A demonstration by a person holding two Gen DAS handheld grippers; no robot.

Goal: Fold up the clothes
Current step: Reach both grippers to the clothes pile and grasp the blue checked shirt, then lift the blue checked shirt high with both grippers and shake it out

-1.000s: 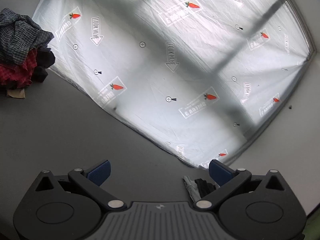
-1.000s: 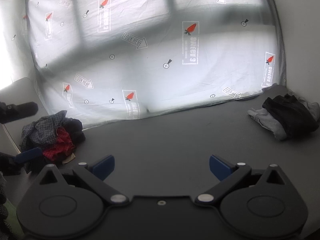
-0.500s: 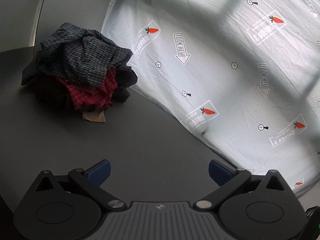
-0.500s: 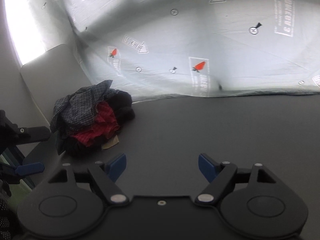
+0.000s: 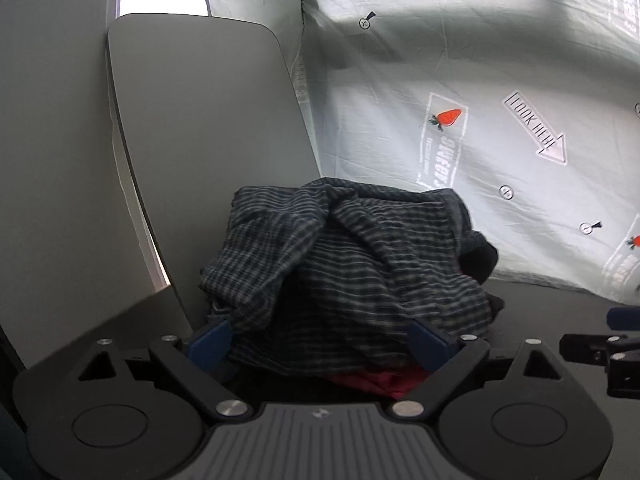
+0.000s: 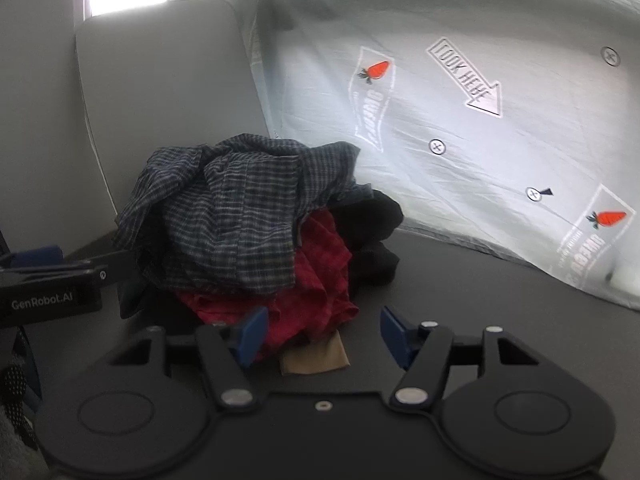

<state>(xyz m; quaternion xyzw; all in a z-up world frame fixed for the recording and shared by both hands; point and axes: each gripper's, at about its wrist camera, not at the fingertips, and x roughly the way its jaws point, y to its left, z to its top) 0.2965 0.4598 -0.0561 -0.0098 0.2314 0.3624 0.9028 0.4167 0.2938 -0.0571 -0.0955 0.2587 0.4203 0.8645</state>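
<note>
A crumpled heap of clothes point(image 6: 256, 232) is sitting at the left end of the dark worktop point(image 6: 500, 292), close to the corner where a grey upright panel point(image 5: 192, 152) is meeting the printed white sheet point(image 6: 480, 140) hung along the back edge. A dark checked shirt point(image 5: 340, 264) is lying on top, a red checked garment point(image 6: 316, 288) is showing beneath it, black cloth point(image 6: 372, 236) is bulging out on the sheet side, and a tan scrap point(image 6: 314, 356) is poking out at the near foot of the heap.

Both tools are now closing in on this heap: a second ago it was lying small and well off to the left in both views, and half a second ago nearer. The left gripper point(image 5: 320, 340) is reaching it with tongs spread wide to either side of the checked shirt's lower folds, pinching nothing. The right gripper point(image 6: 324, 332) is hovering just before the red garment and tan scrap, also spread and empty. That approach suggests a garment is about to be drawn from the heap for folding.
</note>
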